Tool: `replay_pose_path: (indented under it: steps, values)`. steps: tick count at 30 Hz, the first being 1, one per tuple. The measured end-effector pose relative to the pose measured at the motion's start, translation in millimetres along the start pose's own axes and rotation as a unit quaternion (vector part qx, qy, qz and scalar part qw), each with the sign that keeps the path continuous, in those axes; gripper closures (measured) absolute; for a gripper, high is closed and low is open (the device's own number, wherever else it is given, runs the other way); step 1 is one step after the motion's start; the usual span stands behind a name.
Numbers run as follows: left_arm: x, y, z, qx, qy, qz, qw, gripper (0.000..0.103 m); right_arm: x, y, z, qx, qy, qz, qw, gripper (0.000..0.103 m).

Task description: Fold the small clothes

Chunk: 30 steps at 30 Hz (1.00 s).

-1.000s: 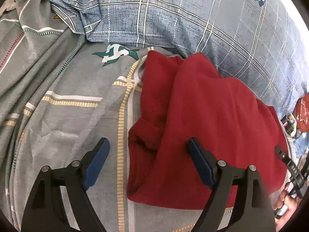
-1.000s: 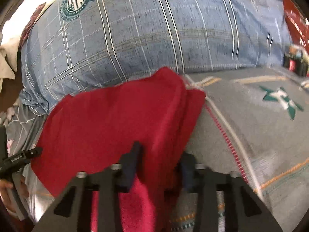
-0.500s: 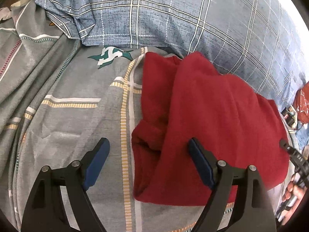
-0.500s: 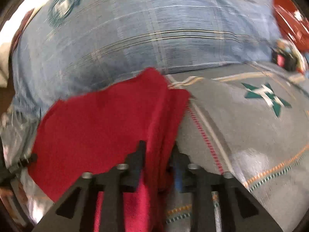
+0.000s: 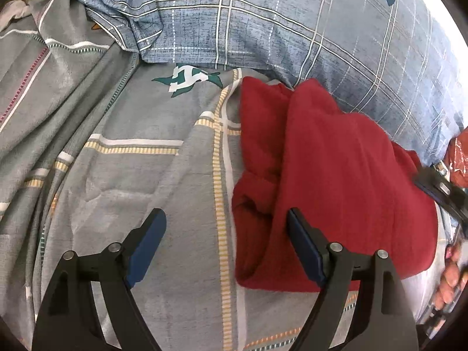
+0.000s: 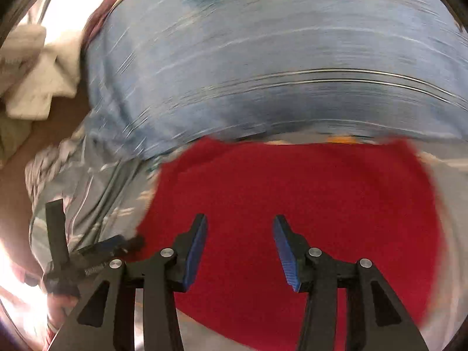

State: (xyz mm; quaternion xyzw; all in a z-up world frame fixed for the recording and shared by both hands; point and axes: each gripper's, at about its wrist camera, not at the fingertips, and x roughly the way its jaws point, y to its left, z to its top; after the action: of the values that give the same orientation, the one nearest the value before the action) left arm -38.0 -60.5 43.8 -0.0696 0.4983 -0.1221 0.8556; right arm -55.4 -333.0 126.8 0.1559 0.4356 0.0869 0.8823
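My left gripper (image 5: 225, 242): black angular plastic arms, flat dark-blue pads on the inner faces, round silver screws at the pivots. My right gripper (image 6: 239, 248): same black frame, brighter blue ribbed pads, silver screws. Bare fingers (image 5: 450, 280) at one edge, no sleeve visible.

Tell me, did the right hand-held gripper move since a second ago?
Yes. The right hand-held gripper slid off the red garment's folded edge, which sat between its fingers, toward the cloth's middle; the blue plaid pillow shifted right in its view. Its jaws are opening, gripping nothing.
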Motion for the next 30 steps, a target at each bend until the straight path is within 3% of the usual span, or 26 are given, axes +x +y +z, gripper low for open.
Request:
replay_pose_path:
  steps: [5, 11, 12, 13, 15, 16, 22, 24, 27, 30]
  values:
    - [5, 1, 1, -0.007, 0.010, -0.007, 0.9999, 0.019, 74, 62, 33, -0.027, 0.041, 0.018, 0.999, 0.054]
    - [7, 3, 6, -0.015, 0.018, -0.022, 0.9995, 0.019, 145, 85, 59, -0.014, 0.097, -0.001, 0.995, 0.052]
    - [7, 3, 6, -0.016, 0.019, -0.024, 0.9994, 0.019, 154, 88, 60, -0.019, 0.105, -0.011, 0.994, 0.057]
    - [7, 4, 7, -0.017, 0.019, -0.026, 0.9993, 0.019, 161, 88, 60, -0.026, 0.112, -0.024, 0.993, 0.078]
    - [6, 5, 7, -0.021, 0.020, -0.029, 0.9992, 0.019, 166, 90, 59, -0.050, 0.108, -0.039, 0.992, 0.093]
    - [6, 5, 7, -0.022, 0.020, -0.031, 0.9991, 0.019, 164, 90, 58, -0.057, 0.103, -0.040, 0.992, 0.096]
    - [-4, 5, 7, -0.032, 0.003, -0.041, 0.9986, 0.019, 135, 109, 69, -0.086, 0.053, -0.007, 0.995, 0.098]
    - [-5, 5, 7, -0.036, -0.001, -0.045, 0.9983, 0.019, 145, 110, 71, -0.085, 0.059, 0.001, 0.995, 0.103]
    - [0, 7, 7, -0.042, 0.005, -0.044, 0.9981, 0.019, 182, 111, 64, -0.077, 0.105, 0.017, 0.991, 0.103]
    - [3, 11, 7, -0.049, 0.013, -0.047, 0.9976, 0.019, 186, 111, 56, -0.078, 0.104, 0.013, 0.991, 0.097]
